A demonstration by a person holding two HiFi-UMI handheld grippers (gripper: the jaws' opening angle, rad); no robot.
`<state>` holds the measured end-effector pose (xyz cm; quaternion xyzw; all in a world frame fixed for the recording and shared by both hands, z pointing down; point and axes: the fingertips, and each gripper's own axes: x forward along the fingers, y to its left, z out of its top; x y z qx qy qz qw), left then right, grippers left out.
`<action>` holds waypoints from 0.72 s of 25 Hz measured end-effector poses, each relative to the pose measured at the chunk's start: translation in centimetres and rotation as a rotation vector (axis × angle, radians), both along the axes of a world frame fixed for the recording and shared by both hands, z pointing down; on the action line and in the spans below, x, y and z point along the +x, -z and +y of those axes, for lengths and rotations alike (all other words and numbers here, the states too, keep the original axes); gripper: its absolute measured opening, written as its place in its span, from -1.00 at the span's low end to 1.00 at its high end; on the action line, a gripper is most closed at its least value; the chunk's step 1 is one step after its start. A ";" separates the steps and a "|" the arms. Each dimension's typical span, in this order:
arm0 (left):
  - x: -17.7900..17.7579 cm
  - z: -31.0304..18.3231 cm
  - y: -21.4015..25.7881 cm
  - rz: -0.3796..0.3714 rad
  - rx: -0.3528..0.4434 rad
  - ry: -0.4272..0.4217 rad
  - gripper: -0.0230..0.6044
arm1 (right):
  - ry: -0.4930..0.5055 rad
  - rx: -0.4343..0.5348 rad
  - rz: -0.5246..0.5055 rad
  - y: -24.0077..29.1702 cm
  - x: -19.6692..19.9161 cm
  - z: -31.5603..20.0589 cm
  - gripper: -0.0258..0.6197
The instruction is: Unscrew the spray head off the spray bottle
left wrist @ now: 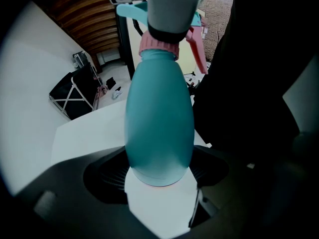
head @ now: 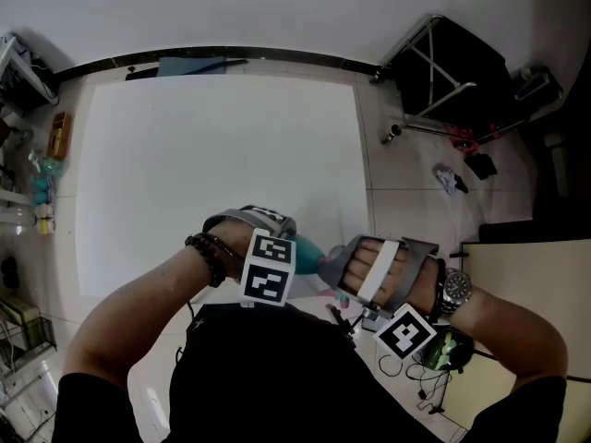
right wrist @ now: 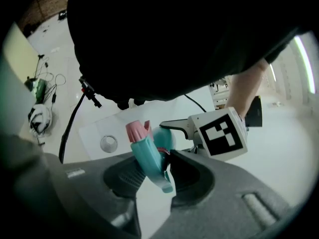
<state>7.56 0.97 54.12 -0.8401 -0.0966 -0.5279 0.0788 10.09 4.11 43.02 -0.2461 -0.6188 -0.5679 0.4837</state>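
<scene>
- Presently the left gripper (left wrist: pixel 159 179), jaws wide, clamps the base of the bottle (left wrist: pixel 159 118), which runs straight out along its jaws.
- The right gripper (right wrist: pixel 152 171), jaws half closed, pinches the spray head (right wrist: pixel 148 156) at the bottle's far end.
- Both are held in the air close to the person; any twist should probably go about the long axis joining the grippers.
</scene>
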 end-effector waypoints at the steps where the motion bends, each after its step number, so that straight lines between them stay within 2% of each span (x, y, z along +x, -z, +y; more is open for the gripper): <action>1: 0.0 -0.3 0.1 0.005 0.015 0.009 0.34 | -0.046 -0.028 -0.013 0.2 -0.2 -0.2 -0.55; 9: -0.2 -2.2 0.1 0.013 0.124 0.077 0.33 | -0.349 -0.181 -0.060 0.4 -0.7 -1.9 -0.56; 18: -0.3 -5.0 0.5 0.020 0.220 0.200 0.33 | -0.885 -0.434 -0.177 0.4 -0.5 -5.2 -0.56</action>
